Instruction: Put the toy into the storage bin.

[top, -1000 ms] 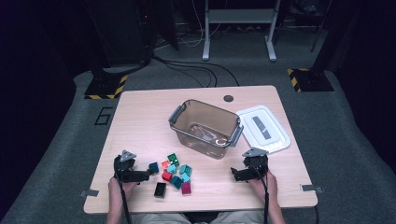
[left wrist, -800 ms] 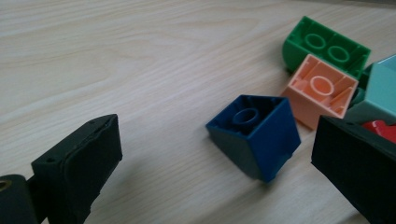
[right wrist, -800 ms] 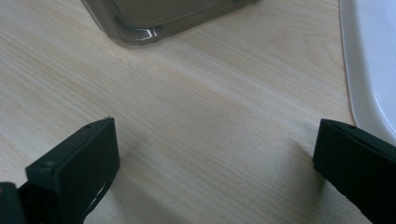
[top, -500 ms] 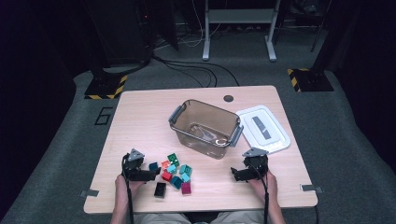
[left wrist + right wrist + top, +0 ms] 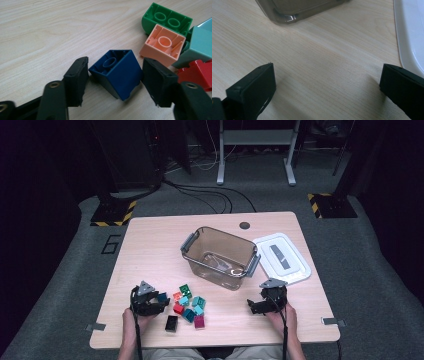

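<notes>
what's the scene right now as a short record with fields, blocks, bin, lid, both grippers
left gripper: jaws have just been closing around the dark blue block; right finger touches it, a sliver of gap at the left one
dark blue block: tilted on the table, hollow underside facing the camera
other blocks: loose cluster beside it, including a green block and a peach block
right gripper: open, nothing between its fingers
bin: clear brown, no blocks inside
lid: white, flat, right of the bin
</notes>
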`<action>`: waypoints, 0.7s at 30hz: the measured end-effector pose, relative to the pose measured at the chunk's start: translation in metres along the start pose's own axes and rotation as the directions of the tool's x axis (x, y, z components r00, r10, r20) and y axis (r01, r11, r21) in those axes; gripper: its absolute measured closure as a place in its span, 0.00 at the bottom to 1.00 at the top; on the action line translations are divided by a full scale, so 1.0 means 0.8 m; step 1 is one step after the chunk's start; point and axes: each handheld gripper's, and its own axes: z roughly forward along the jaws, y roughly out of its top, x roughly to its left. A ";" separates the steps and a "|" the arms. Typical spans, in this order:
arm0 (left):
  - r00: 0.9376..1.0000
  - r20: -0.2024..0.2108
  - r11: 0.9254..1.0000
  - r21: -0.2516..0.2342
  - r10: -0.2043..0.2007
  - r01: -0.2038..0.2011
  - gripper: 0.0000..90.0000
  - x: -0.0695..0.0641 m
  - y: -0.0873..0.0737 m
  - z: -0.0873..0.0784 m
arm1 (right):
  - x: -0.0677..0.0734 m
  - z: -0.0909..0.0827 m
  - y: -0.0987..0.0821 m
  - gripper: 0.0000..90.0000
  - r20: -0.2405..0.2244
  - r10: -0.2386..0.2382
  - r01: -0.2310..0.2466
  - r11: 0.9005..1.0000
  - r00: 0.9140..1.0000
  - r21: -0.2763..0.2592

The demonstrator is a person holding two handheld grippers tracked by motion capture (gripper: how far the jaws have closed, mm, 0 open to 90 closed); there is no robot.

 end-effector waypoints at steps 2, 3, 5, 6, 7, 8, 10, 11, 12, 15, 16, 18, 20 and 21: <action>1.000 -0.003 1.000 -0.003 0.001 -0.001 0.44 0.000 -0.001 -0.001 | 0.000 0.000 0.000 0.00 0.000 0.000 0.000 1.000 1.000 0.000; 1.000 -0.007 1.000 -0.002 0.003 -0.003 0.45 0.000 -0.001 -0.001 | 0.000 0.000 0.000 0.00 0.000 -0.001 0.001 1.000 1.000 0.000; 1.000 -0.010 1.000 -0.007 0.002 -0.002 0.45 0.000 -0.001 -0.001 | 0.000 0.000 0.000 0.00 0.000 0.000 0.000 1.000 1.000 0.000; 1.000 -0.009 1.000 -0.002 0.000 0.000 0.45 0.001 -0.001 -0.001 | 0.000 0.000 0.000 0.00 0.000 0.000 0.000 1.000 1.000 0.000; 1.000 -0.009 1.000 0.000 -0.002 0.002 0.45 0.001 -0.001 -0.001 | 0.000 0.000 0.000 0.00 0.000 0.000 0.000 1.000 1.000 0.000; 1.000 -0.010 1.000 0.000 -0.003 0.003 0.45 0.001 0.000 -0.001 | 0.000 0.000 0.000 0.00 0.000 0.000 0.000 1.000 1.000 0.000; 1.000 -0.012 1.000 -0.005 -0.006 0.006 0.45 0.001 0.000 0.000 | 0.000 0.000 0.000 0.00 0.000 0.000 0.000 1.000 1.000 0.000; 1.000 -0.011 1.000 -0.006 -0.007 0.007 0.45 0.001 0.000 0.000 | 0.000 0.000 0.000 0.00 0.000 0.000 0.000 1.000 1.000 0.000; 1.000 -0.012 1.000 -0.014 -0.012 0.011 0.45 0.001 0.000 0.000 | 0.000 0.000 0.000 0.00 0.000 0.000 0.000 1.000 1.000 0.000; 1.000 -0.012 1.000 -0.010 -0.009 0.009 0.45 0.001 0.002 -0.003 | 0.000 0.000 0.000 0.00 0.000 0.000 0.000 1.000 1.000 0.000; 1.000 -0.011 1.000 -0.014 -0.013 0.013 0.45 0.001 0.003 -0.006 | 0.000 0.000 0.000 0.00 0.000 0.000 0.000 1.000 1.000 0.000; 1.000 -0.011 1.000 -0.021 -0.010 0.010 0.45 0.003 0.004 -0.010 | 0.000 0.000 0.000 0.00 0.001 0.001 -0.001 1.000 1.000 0.000; 1.000 -0.006 0.999 -0.030 -0.024 0.024 0.45 0.005 0.005 -0.012 | 0.000 0.000 0.000 0.00 0.000 0.002 -0.002 1.000 1.000 0.001; 1.000 0.002 0.999 -0.031 -0.028 0.028 0.45 0.006 0.006 -0.013 | 0.000 0.000 0.000 0.00 0.000 0.005 -0.005 1.000 1.000 0.003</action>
